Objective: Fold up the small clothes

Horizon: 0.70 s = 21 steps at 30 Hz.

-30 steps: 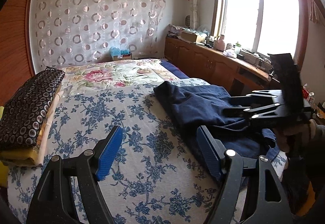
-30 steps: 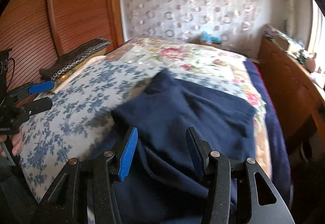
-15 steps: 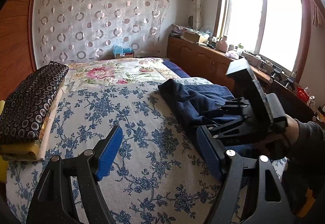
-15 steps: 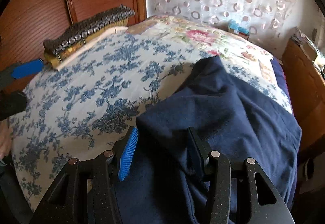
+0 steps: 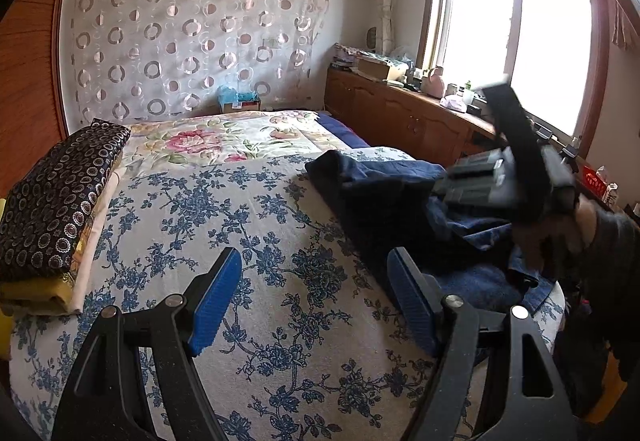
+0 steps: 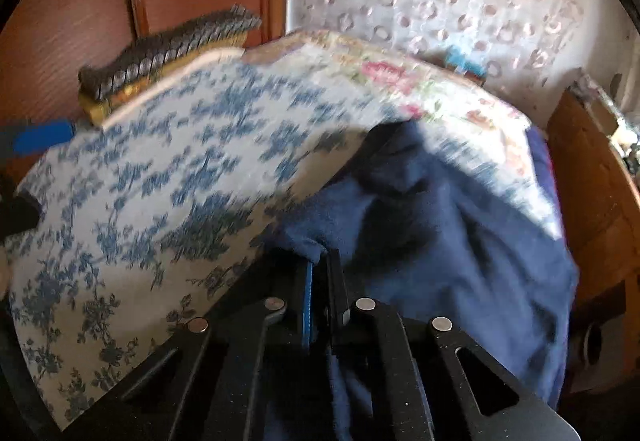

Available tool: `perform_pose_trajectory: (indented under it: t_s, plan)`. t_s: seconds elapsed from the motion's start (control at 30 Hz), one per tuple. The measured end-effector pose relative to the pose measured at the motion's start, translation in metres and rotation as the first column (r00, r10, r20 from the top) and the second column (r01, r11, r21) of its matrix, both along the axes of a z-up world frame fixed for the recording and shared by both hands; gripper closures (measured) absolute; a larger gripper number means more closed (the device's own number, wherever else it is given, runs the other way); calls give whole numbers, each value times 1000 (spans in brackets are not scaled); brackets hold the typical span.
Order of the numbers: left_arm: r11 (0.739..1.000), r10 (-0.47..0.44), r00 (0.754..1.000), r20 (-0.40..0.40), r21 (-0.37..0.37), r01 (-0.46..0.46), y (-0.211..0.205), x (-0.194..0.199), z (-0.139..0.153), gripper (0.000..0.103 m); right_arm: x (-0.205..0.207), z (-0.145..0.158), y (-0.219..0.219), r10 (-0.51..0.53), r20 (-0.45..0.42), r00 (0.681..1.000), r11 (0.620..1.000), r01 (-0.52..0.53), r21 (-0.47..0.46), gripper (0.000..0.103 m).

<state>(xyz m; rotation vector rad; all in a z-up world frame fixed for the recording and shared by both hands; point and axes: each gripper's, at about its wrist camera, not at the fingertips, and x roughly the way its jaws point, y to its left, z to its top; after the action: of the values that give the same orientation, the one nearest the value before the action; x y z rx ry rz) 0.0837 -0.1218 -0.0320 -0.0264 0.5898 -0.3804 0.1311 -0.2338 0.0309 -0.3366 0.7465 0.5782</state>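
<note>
Left gripper [image 5: 312, 305]: jaws wide, empty, held waiting over bedspread [image 5: 208, 225] | navy garment [image 6: 440, 233]: ahead-right of left claw, near edge pinched in right gripper [image 6: 319, 269], apparently to lift for folding | change: right jaws just closed on cloth; left unmoved.

left hand-held gripper [image 5: 314, 299] – jaws wide, empty | right hand-held gripper [image 6: 320, 261] – jaws just closed, pinching cloth

Garment [image 5: 384, 197] lies on bedspread [image 5: 248, 241], folded stack [image 5: 52, 209] at left edge.
</note>
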Motion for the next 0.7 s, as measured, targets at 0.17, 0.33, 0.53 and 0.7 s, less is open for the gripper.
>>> perform_pose_trajectory:
  t_s: [0.17, 0.33, 0.53, 0.7]
  plan:
    - [1000, -7, 1000, -4, -2, 7, -2, 0, -1, 27, 14, 36, -40, -117, 71, 991, 993, 115, 33, 98]
    - [1000, -17, 1000, -9, 2, 17, -4, -1, -2, 27, 44, 50, -77, -254, 96, 962, 967, 252, 29, 98]
    - [1000, -29, 999, -21, 7, 29, -9, -2, -6, 27, 83, 32, -91, -444, 162, 881, 884, 460, -80, 97]
    - [999, -40, 999, -24, 8, 41, -12, -3, -6, 27, 78, 27, -98, -513, 128, 849, 853, 521, -29, 97]
